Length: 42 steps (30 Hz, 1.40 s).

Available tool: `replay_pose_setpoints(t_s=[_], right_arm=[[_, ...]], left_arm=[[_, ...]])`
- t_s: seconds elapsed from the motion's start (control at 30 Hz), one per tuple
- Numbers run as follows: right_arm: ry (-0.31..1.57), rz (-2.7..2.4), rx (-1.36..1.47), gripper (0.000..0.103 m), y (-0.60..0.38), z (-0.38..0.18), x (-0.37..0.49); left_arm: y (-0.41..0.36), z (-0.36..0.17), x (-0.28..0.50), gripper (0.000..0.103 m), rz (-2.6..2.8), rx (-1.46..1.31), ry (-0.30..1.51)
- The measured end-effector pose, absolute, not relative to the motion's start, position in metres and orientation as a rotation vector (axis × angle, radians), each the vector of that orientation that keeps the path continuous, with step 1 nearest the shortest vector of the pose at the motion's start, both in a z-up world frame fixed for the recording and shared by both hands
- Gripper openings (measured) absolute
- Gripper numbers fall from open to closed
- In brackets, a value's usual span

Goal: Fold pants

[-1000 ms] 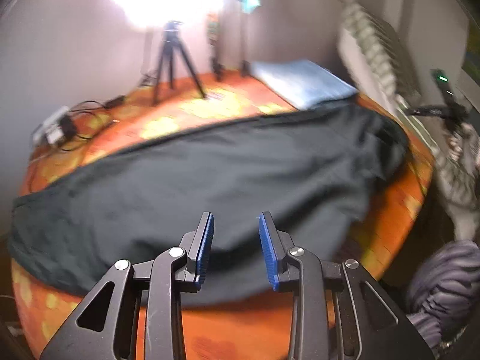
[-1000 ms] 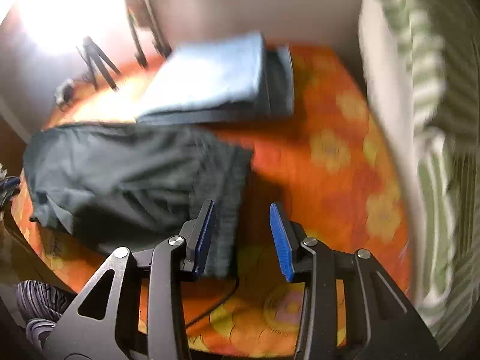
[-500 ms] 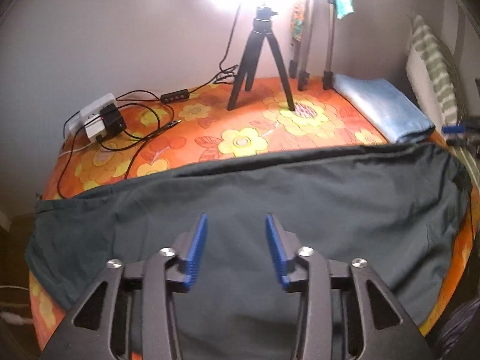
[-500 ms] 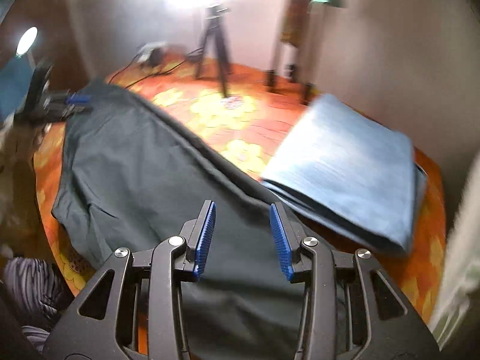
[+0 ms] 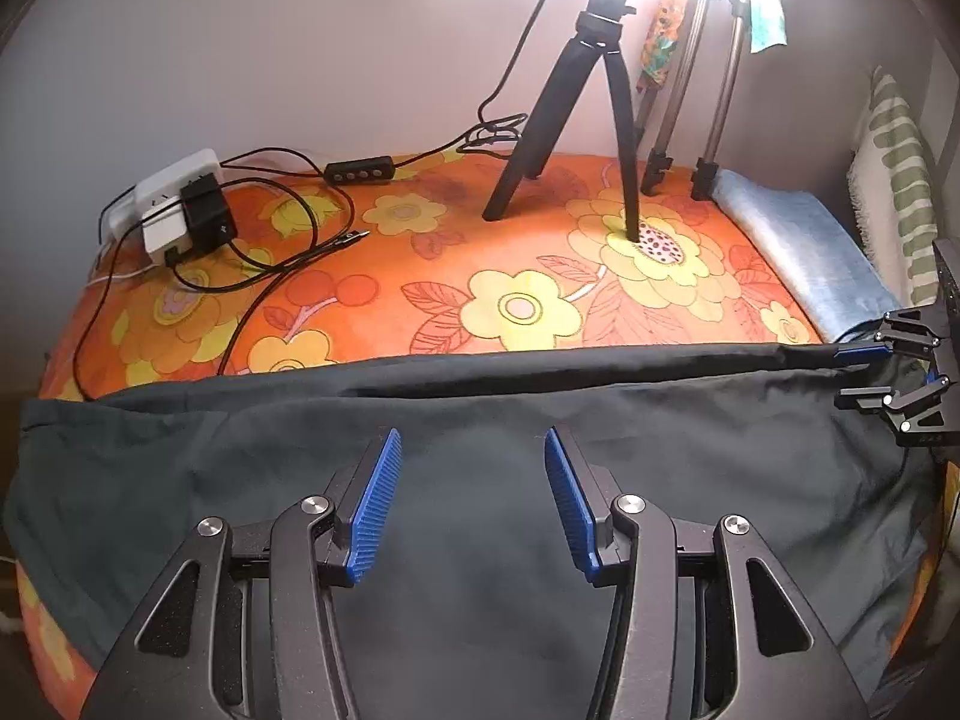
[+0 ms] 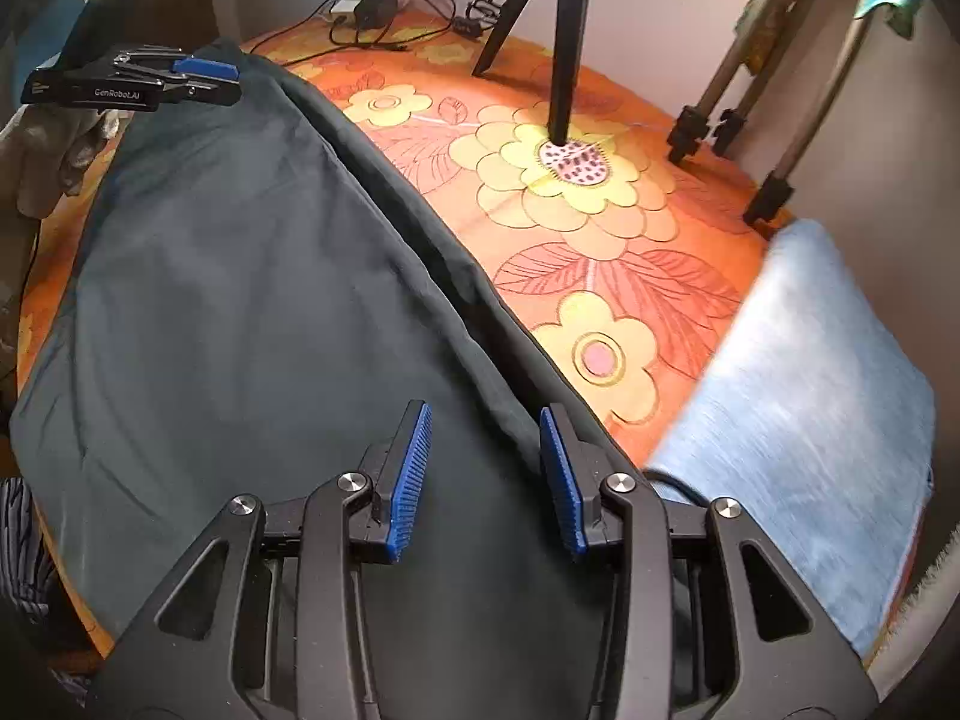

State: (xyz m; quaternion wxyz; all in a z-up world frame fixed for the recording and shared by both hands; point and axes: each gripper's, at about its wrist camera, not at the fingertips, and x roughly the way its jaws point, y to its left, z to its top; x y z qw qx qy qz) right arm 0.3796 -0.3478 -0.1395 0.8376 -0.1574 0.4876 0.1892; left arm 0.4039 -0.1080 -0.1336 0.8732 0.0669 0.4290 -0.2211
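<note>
Dark green-black pants (image 5: 480,420) lie spread flat across the front of an orange flowered bedspread (image 5: 516,300); they also show in the right wrist view (image 6: 240,300). My left gripper (image 5: 468,492) is open and empty, just above the pants' middle. My right gripper (image 6: 485,462) is open and empty over the pants' far folded edge near one end. The right gripper also shows at the right edge of the left wrist view (image 5: 900,378), and the left gripper at the top left of the right wrist view (image 6: 204,75).
A folded light-blue cloth (image 5: 798,252) lies beside the pants' right end (image 6: 810,408). A black tripod (image 5: 576,120) and metal stand legs (image 5: 708,108) stand at the back. A power strip with cables (image 5: 180,204) lies at the back left. A striped pillow (image 5: 900,180) is at the right.
Both views have swung round and settled over the pants. The left gripper's jaws have opened wider. The right gripper moved from the bedspread beside the pants to over their far edge.
</note>
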Motion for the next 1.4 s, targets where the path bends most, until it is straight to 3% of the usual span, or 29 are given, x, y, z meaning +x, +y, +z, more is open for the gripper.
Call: replay_pose_setpoints(t_s=[0.23, 0.27, 0.33, 0.53, 0.63, 1.03, 1.1, 1.3, 1.4], right_arm=[[1.053, 0.409, -0.377, 0.038, -0.335, -0.154, 0.39], [1.055, 0.413, -0.373, 0.034, -0.334, -0.154, 0.391], [1.063, 0.431, -0.359, 0.011, -0.331, -0.154, 0.39], [0.977, 0.369, -0.414, 0.003, -0.321, -0.14, 0.383], [0.917, 0.302, -0.396, 0.002, -0.329, -0.126, 0.39], [0.971, 0.257, -0.378, 0.003, -0.344, -0.135, 0.411], [0.962, 0.264, -0.351, 0.01, -0.347, -0.125, 0.402], [0.918, 0.36, -0.281, 0.012, -0.341, -0.083, 0.344], [0.904, 0.414, -0.289, 0.018, -0.33, -0.067, 0.302]], left_arm=[[-0.098, -0.138, 0.41, 0.049, -0.444, 0.127, 0.888], [-0.097, -0.138, 0.41, 0.049, -0.441, 0.127, 0.888], [-0.095, -0.139, 0.41, 0.049, -0.436, 0.129, 0.883], [-0.093, -0.14, 0.41, 0.049, -0.416, 0.138, 0.854], [-0.098, -0.141, 0.411, 0.049, -0.415, 0.154, 0.838], [-0.121, -0.173, 0.435, 0.05, -0.345, 0.261, 0.82], [-0.117, -0.172, 0.441, 0.051, -0.336, 0.234, 0.817], [-0.109, -0.169, 0.452, 0.051, -0.268, 0.231, 0.8], [-0.099, -0.149, 0.438, 0.051, -0.272, 0.2, 0.768]])
